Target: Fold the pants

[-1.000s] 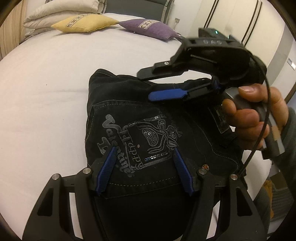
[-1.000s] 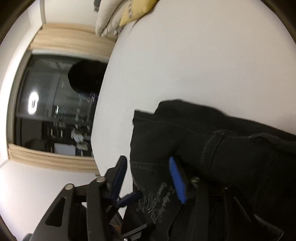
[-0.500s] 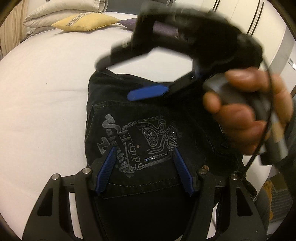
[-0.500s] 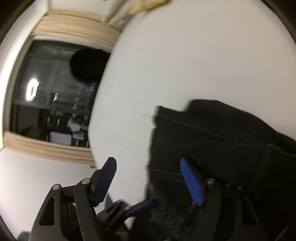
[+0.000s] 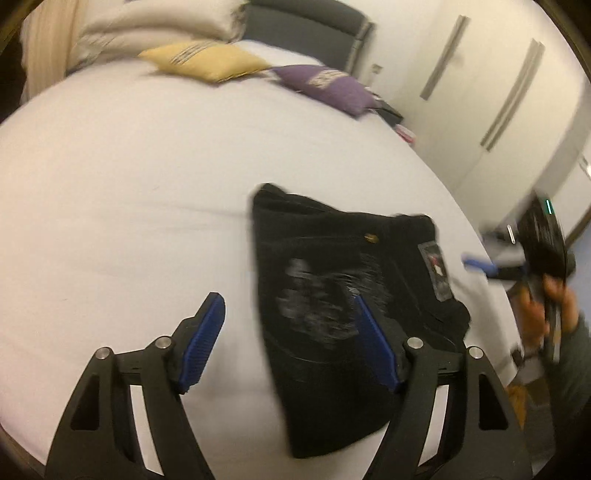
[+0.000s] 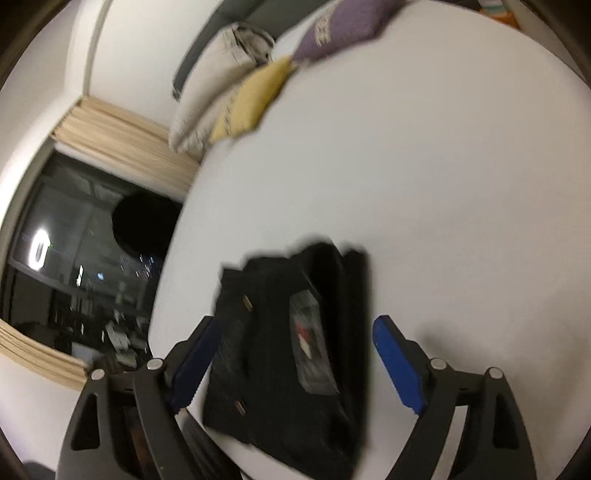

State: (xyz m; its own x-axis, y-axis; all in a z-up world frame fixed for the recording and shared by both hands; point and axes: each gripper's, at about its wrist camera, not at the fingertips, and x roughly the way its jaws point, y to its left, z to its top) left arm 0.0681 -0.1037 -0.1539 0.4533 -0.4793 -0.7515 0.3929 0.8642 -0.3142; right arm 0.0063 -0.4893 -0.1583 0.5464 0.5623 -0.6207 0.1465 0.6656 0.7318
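The black pants (image 5: 332,295) lie folded into a compact bundle on the white bed (image 5: 129,221), with a silver print and a label facing up. My left gripper (image 5: 286,301) hovers over the bundle's left edge. Its jaws are opening and the pads press on nothing. In the left wrist view the right gripper is a blur at the far right, showing one blue finger (image 5: 478,263) and the person's hand (image 5: 554,306) holding it. My right gripper (image 6: 297,325) is drawn back from the pants (image 6: 280,350). Its jaws are opening wide, with the bundle framed between them untouched.
A yellow cushion (image 5: 207,64), a purple cushion (image 5: 325,85) and white pillows (image 5: 147,26) lie at the head of the bed. White wardrobe doors (image 5: 498,92) stand to the right. A dark window (image 6: 74,266) with a curtain is beyond the bed's left side.
Both grippers have drawn back and up from the pants, with jaws wider. The right gripper has left its place over the bundle and swung to the right edge of the left wrist view.
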